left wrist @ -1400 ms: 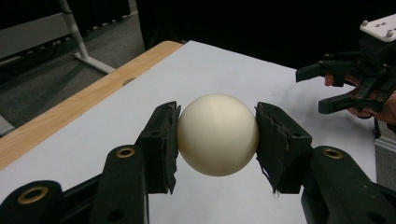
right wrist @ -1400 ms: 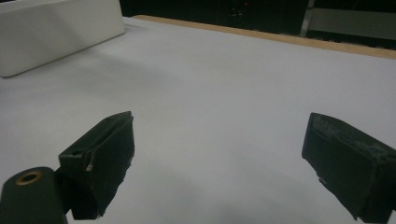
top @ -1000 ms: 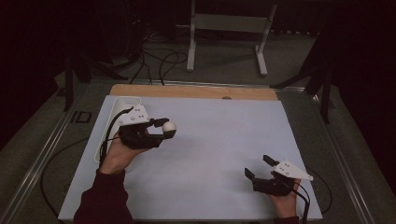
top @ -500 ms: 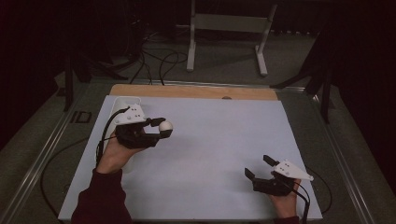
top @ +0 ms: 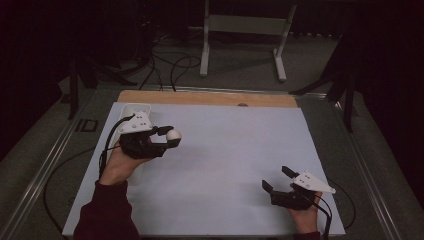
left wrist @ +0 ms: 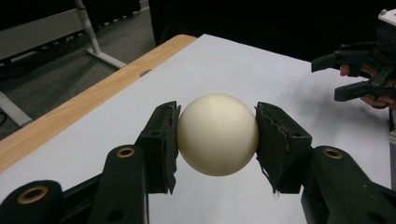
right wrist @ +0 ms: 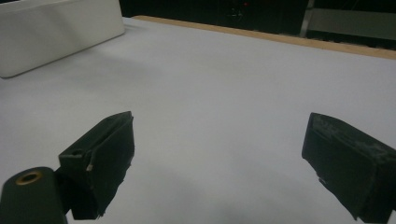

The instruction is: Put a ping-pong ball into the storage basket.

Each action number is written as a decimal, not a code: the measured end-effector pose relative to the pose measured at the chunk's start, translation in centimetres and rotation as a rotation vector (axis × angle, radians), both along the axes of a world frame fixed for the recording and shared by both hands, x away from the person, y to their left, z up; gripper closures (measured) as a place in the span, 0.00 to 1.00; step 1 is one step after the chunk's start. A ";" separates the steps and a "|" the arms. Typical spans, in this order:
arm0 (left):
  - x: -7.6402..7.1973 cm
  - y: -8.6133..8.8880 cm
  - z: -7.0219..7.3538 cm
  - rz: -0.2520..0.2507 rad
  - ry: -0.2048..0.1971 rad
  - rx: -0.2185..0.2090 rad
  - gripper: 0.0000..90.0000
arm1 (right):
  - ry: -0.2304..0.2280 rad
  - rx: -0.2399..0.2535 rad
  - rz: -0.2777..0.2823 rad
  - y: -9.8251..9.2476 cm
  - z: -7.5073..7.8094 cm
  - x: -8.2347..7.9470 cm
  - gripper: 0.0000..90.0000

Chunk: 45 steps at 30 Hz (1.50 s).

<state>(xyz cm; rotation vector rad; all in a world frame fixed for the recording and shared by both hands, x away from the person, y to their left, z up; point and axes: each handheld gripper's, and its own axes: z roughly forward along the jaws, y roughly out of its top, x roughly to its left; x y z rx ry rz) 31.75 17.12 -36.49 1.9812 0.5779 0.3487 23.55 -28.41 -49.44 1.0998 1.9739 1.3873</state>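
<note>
Sitting between left claw (left wrist: 217,135): ball (left wrist: 217,134)

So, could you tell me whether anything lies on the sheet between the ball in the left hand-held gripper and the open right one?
Nothing visible does. The cream-coloured smooth ball is clamped in the left hand-held gripper, and the pale sheet between it and the open right hand-held gripper is bare.

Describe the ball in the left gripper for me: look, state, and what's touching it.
The ball is a smooth, cream-white sphere with a matte sheen, looking hard and unmarked. The left gripper clamps it at its widest part, one black pad pressed on each side. It appears held above the white table cover, at the table's left side near a white tray. Only the pads touch it; its underside can't be seen.
</note>
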 end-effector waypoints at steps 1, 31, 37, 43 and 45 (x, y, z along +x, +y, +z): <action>0.0 0.1 0.0 0.001 0.000 -0.003 0.57 | 0.000 0.000 0.000 0.0 0.0 0.0 0.10; 0.1 2.0 -0.2 0.023 -0.005 -0.017 0.57 | 0.002 0.001 -0.004 0.0 0.0 0.0 0.10; 0.1 2.4 -0.3 0.029 -0.004 -0.019 0.57 | 0.001 -0.001 -0.004 -0.1 0.0 0.0 0.10; 0.1 2.8 -0.3 0.034 -0.005 -0.021 0.57 | 0.000 0.003 -0.007 -0.2 0.1 0.0 0.10; 0.2 3.0 -0.4 0.035 -0.005 -0.021 0.57 | -0.001 0.000 -0.006 -0.2 0.0 0.0 0.10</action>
